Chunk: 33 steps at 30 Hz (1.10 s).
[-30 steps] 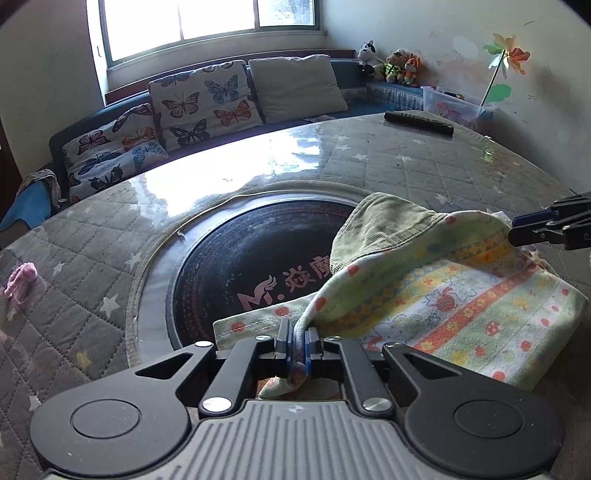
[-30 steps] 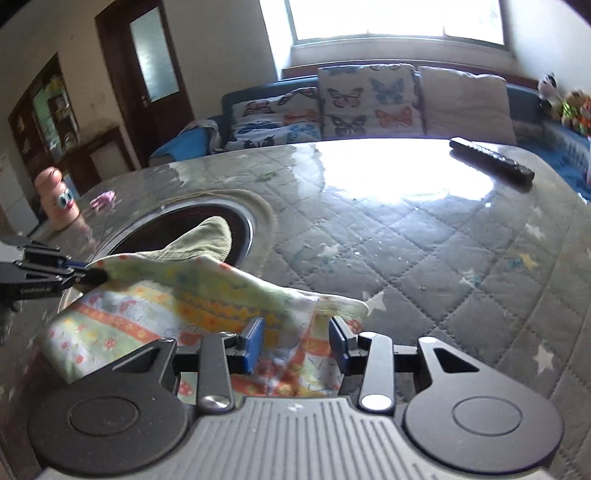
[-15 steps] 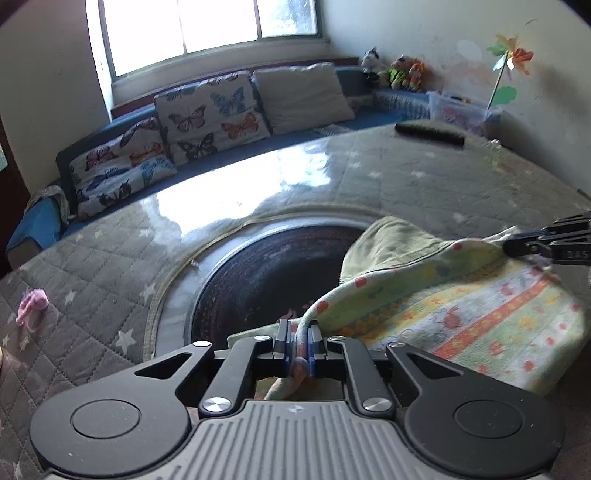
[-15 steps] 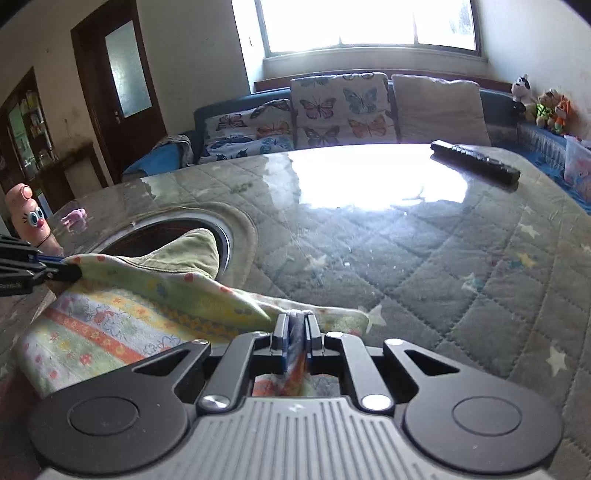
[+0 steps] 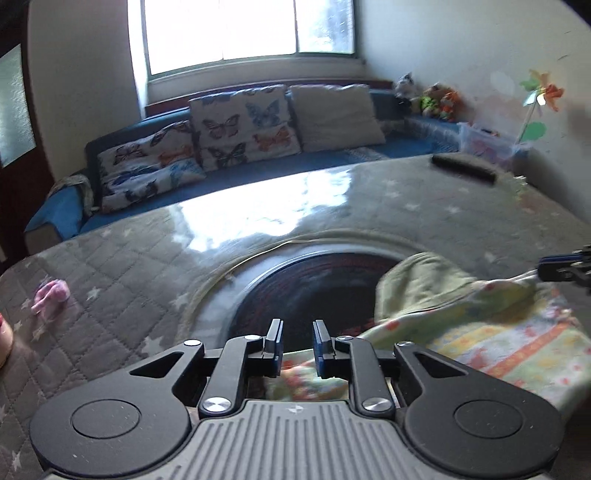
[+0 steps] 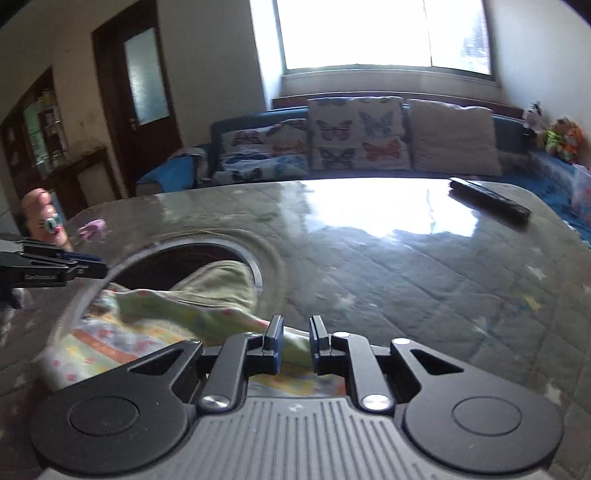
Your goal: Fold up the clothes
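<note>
Both my left gripper (image 5: pixel 297 343) and right gripper (image 6: pixel 294 341) stand parted, holding nothing. The patterned garment (image 5: pixel 491 343) lies doubled, overhanging the table's dark round recess (image 5: pixel 314 288); I judge it could sag in and unfold.

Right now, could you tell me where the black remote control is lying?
The remote control lies on the far right part of the quilted table in the right wrist view, near the sofa, well beyond the patterned garment.

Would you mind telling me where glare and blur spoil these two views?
Left wrist view: window glare washes out the table centre, and the patterned garment is motion-smeared. Right wrist view: the window is blown out, a bright patch lies beside the remote, and the left edge is blurred.
</note>
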### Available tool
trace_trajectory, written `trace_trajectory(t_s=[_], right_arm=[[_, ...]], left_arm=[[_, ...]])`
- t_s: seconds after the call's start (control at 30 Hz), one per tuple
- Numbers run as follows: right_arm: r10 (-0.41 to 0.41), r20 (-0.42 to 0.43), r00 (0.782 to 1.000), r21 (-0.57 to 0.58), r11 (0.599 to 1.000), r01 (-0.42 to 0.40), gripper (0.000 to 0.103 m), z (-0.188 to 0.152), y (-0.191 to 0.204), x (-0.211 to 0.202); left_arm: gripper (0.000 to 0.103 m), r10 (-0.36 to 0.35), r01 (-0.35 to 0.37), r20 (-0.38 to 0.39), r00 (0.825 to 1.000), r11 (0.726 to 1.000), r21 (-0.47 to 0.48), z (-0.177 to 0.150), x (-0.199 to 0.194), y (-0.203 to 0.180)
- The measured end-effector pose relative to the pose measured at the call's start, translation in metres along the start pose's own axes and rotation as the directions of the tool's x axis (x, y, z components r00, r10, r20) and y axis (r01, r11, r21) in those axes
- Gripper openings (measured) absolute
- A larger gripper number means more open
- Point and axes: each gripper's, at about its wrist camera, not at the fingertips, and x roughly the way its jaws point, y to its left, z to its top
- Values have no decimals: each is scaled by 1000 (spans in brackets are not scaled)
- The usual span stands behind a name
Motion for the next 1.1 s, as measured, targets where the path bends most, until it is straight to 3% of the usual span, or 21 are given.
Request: trace_trajectory(t_s=[0.13, 0.27, 0.43, 0.57, 0.83, 0.97, 1.1], right_arm=[[56, -40, 998, -29, 998, -57, 14, 6, 19, 21], [70, -76, 995, -33, 997, -73, 14, 10, 29, 43], [56, -115, 992, -35, 998, -61, 14, 8, 29, 63], [52, -107, 993, -38, 998, -57, 15, 7, 28, 63], [132, -64, 989, -126, 982, -140, 17, 10, 56, 30], [180, -80, 980, -180, 965, -191, 17, 2, 80, 30], [178, -109, 978, -203, 959, -197, 18, -9, 93, 38]], left_arm=[[19, -105, 104, 5, 994, 994, 41, 5, -5, -25], [17, -154, 156, -26, 988, 985, 68, 11, 13, -49], [17, -152, 156, -86, 985, 987, 37, 13, 46, -54], [17, -160, 162, -85, 983, 987, 14, 13, 52, -53], [17, -154, 154, -43, 987, 988, 8, 1, 19, -43], [17, -160, 161, -33, 987, 987, 18, -10, 2, -44], [17, -156, 157, -33, 987, 987, 23, -22, -7, -46]])
